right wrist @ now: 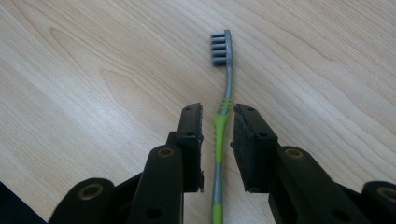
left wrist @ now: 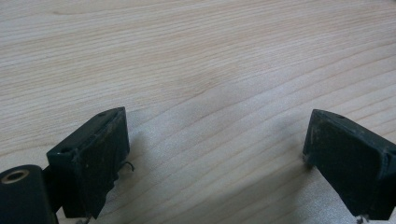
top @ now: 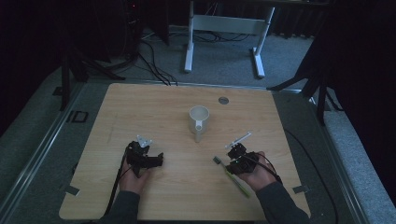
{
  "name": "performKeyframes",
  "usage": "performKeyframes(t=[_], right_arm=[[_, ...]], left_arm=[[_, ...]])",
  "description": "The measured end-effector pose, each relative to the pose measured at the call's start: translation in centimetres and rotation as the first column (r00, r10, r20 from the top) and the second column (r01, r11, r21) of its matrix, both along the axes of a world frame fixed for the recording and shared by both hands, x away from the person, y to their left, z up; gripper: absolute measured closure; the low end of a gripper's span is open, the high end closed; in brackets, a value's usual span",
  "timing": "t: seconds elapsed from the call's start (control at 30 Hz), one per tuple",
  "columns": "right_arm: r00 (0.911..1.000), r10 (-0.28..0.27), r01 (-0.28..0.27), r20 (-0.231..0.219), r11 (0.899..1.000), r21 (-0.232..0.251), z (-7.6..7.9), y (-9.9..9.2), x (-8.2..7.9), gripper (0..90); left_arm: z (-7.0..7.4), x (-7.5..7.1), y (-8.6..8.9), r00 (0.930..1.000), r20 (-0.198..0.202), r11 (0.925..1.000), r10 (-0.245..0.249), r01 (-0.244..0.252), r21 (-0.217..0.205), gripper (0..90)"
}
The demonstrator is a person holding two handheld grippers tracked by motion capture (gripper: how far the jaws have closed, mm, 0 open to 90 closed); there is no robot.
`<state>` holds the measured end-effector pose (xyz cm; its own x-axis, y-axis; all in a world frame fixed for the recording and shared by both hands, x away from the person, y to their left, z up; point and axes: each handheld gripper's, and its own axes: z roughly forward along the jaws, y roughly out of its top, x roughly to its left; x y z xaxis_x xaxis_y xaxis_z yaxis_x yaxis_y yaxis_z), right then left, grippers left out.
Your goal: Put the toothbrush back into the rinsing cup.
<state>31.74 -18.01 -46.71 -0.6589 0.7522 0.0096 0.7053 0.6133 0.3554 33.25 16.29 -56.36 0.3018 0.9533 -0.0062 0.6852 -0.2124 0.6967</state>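
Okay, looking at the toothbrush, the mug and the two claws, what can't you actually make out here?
- Toothbrush handle end: cut off by the right gripper view's bottom edge; in the high view the right claw covers its middle.
- Mug contents: high view too dim and small.
- Left claw body: cut off by the left gripper view's edges.

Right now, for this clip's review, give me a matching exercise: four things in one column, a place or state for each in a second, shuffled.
Things:
1. toothbrush
2. mug
3. left gripper
4. right gripper

Places or states:
A. stands upright near the middle of the table
B. jaws wide apart over bare wood
C. lies flat, bristles pointing away from the jaws
D. jaws close on either side of a green handle, small gaps left

Pairs: 1-C, 2-A, 3-B, 4-D
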Motion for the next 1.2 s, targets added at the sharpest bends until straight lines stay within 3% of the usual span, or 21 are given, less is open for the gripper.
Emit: performKeyframes(t=[1.2], right_arm=[[0.9936,0.032,-0.042,-0.108,0.995,-0.090,-0.9,1.0,1.1,75.2]], left_arm=[[0.0,0.0,0.0,1.0000,0.000,1.0000,0.000,0.000,0.000,7.3]])
